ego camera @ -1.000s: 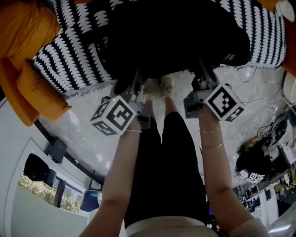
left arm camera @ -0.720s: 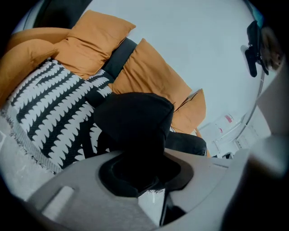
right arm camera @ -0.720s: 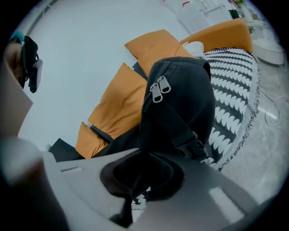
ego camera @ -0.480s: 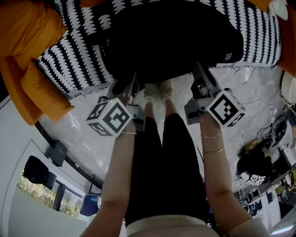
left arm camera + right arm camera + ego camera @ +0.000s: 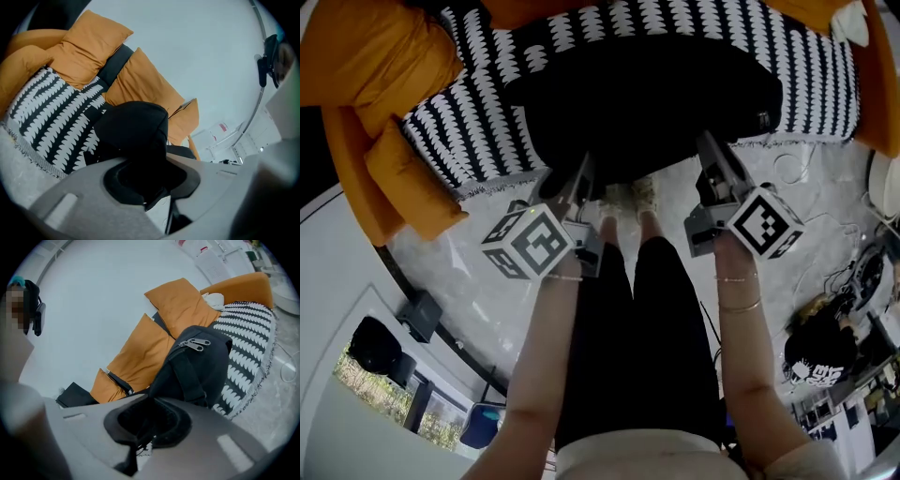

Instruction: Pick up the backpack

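Count:
- backpack (image 5: pixel 647 103): 1, black, with 2 metal zipper pulls (image 5: pixel 194 344) lying side by side near its top
- grippers: 2, each with 1 marker cube
- orange cushions (image 5: pixel 180 303): 3 in a row against the wall, as far as the right gripper view shows
- black-and-white patterned throw (image 5: pixel 483 127): 1, fringed along its front edge
- the person's feet in pale shoes (image 5: pixel 628 192): 2, between the grippers

Jaws:
- The left gripper (image 5: pixel 581 173) has just been closing. Its jaws now stand narrow, with black backpack fabric bunched between the pads.
- The right gripper (image 5: pixel 705 150) has its jaws almost together, pinching a thin fold or strap of the same bag.
- The two grips sit on the near edge of the bag, one toward each end.

Position of the backpack: in the head view it spans the throw at the front of the orange sofa (image 5: pixel 366 84), just above the feet. Whether its underside is clear of the seat, I cannot tell.

Surface and room:
- The floor (image 5: pixel 469 262) is pale, glossy and marbled.
- Thin cables (image 5: pixel 792 169) are looped on the floor to the right of the sofa.
- The wall (image 5: pixel 201 47) behind the cushions is plain white.
- A small dark box (image 5: pixel 414 314) stands by the curved dark track at lower left
- A black item with white print (image 5: pixel 816 361) lies at lower right among clutter
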{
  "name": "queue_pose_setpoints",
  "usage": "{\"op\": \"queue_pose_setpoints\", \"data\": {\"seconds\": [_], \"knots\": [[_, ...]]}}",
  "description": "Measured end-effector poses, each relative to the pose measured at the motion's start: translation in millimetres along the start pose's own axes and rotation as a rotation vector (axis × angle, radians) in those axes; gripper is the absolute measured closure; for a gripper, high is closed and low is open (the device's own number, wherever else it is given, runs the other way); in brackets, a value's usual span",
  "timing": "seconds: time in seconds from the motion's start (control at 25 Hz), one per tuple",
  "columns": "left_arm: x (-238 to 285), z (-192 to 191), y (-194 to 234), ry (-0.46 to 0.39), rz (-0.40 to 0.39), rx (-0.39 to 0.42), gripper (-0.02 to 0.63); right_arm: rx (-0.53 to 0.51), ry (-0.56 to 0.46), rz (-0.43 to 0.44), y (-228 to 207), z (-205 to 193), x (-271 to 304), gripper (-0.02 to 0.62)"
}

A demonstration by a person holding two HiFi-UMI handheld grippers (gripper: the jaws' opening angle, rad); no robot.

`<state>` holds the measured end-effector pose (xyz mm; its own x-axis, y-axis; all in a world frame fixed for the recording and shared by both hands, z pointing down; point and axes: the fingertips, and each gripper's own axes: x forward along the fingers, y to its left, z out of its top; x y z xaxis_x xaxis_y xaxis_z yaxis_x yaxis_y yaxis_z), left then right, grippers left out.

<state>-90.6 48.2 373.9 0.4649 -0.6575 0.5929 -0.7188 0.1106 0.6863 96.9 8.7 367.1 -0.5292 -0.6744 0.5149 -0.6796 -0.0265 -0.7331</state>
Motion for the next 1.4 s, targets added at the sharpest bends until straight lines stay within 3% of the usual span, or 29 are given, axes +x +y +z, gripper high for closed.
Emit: {"op": "queue_pose_setpoints", "data": {"seconds": [0.2, 0.72, 1.04, 1.28, 1.4], "knots": [[-44, 3, -8, -0.012, -0.006, -0.012, 0.517, 0.007, 0.02, -0.002, 28, -19, -29, 0.578], [-112, 49, -80, -0.043, -0.078, 0.056, 0.517, 0.0, -0.043, 0.099, 114, 24, -88, 0.578], [-139, 95, -145, -0.095, -0.168, 0.108, 0.515, -0.058, -0.118, 0.166, 170, 79, -121, 0.578], [-171, 124, -202, -0.151, -0.26, 0.132, 0.515, -0.163, -0.181, 0.215, 225, 124, -165, 0.578], [-191, 135, -232, -0.179, -0.308, 0.181, 0.515, -0.209, -0.217, 0.247, 252, 142, -188, 0.578]]}}
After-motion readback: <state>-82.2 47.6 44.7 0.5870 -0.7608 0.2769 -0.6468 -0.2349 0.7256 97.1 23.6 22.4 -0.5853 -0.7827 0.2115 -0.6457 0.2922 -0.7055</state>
